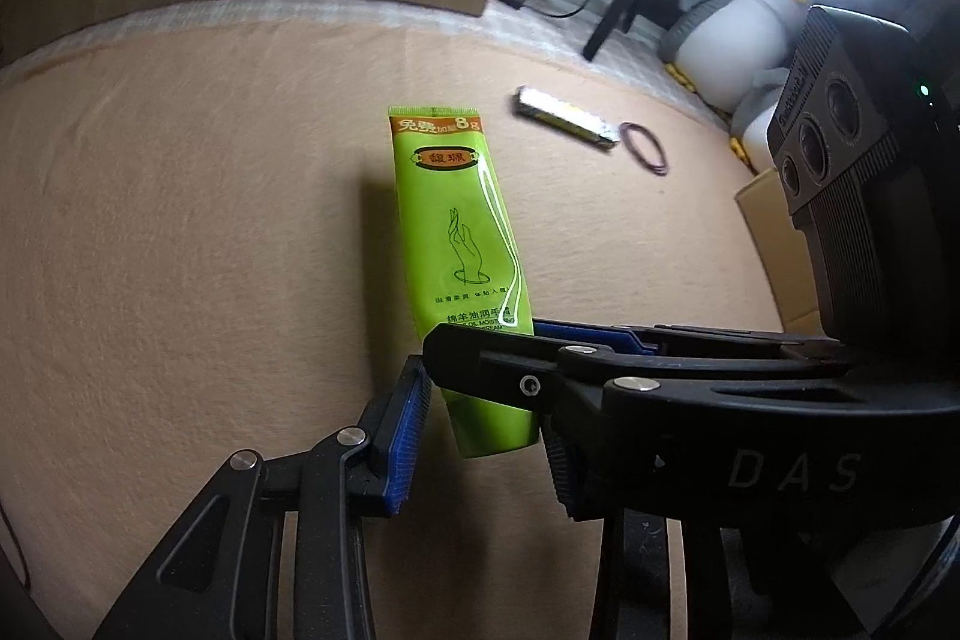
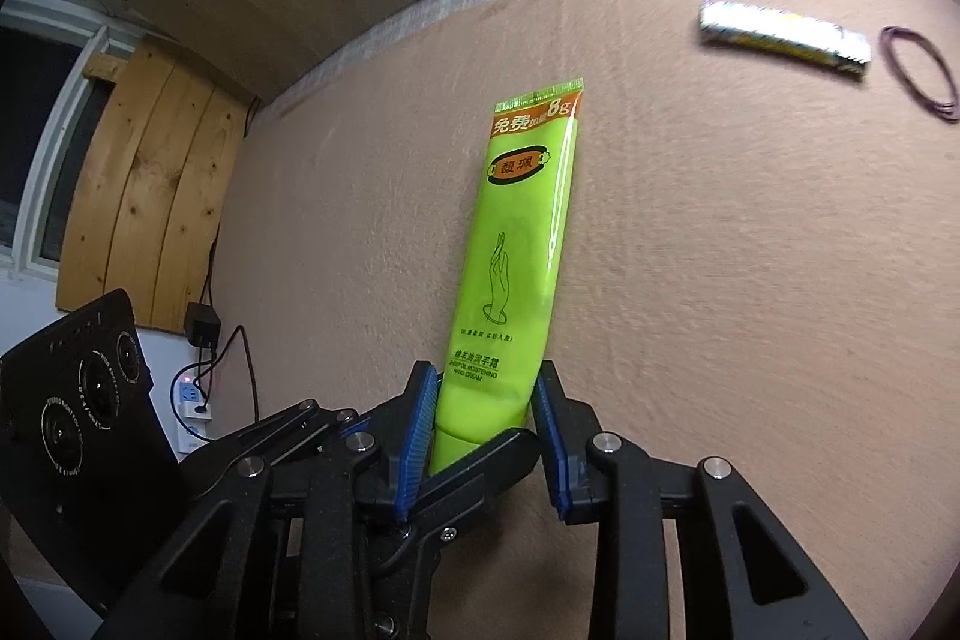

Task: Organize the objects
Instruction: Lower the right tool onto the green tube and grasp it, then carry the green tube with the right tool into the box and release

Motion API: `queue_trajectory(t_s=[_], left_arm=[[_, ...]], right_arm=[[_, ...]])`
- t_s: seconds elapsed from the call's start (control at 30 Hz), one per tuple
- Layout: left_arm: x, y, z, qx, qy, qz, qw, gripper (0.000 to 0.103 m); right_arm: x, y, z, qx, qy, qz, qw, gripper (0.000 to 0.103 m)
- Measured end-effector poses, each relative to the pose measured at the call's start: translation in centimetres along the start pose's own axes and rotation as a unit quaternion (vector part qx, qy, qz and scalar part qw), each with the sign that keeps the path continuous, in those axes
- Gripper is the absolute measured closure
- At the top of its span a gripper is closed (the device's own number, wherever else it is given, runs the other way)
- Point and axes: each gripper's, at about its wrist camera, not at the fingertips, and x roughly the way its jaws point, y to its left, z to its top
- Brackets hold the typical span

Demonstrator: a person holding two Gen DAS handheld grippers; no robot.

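Green tube (image 2: pixel 516 268) pinched by both hand-held grippers (image 2: pixel 483 418) (image 1: pixel 480 418) | beige mat (image 2: pixel 720 340) around it bare

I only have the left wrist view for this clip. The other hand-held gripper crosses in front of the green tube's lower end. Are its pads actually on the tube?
Observer: Yes. In the right wrist view, the right hand-held gripper has a blue pad pressed against each side of the green tube, near its lower end.
Operator: What else does that view show that mine lacks?
Observer: A wooden panel leans beside a window. Below the panel there is a white power socket with a black cable plugged in.
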Motion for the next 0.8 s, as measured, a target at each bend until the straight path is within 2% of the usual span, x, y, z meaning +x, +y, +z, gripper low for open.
queue_trajectory(t_s=[0.23, 0.47, 0.8], left_arm=[[-0.7, -5.4, 0.7, 0.033, -0.016, -0.009, 0.9993, 0.064], [0.1, -12.4, 1.1, 0.073, -0.016, -0.032, 0.9967, 0.064], [3.6, -24.4, 0.2, 0.130, -0.003, -0.081, 0.9882, 0.064]], right_arm=[[-4.6, -1.7, -0.8, 0.010, -0.038, 0.001, 0.999, 0.073], [-10.1, -6.2, -3.2, 0.032, -0.078, -0.014, 0.996, 0.073], [-18.3, -13.5, -6.2, 0.076, -0.126, -0.041, 0.988, 0.073]])
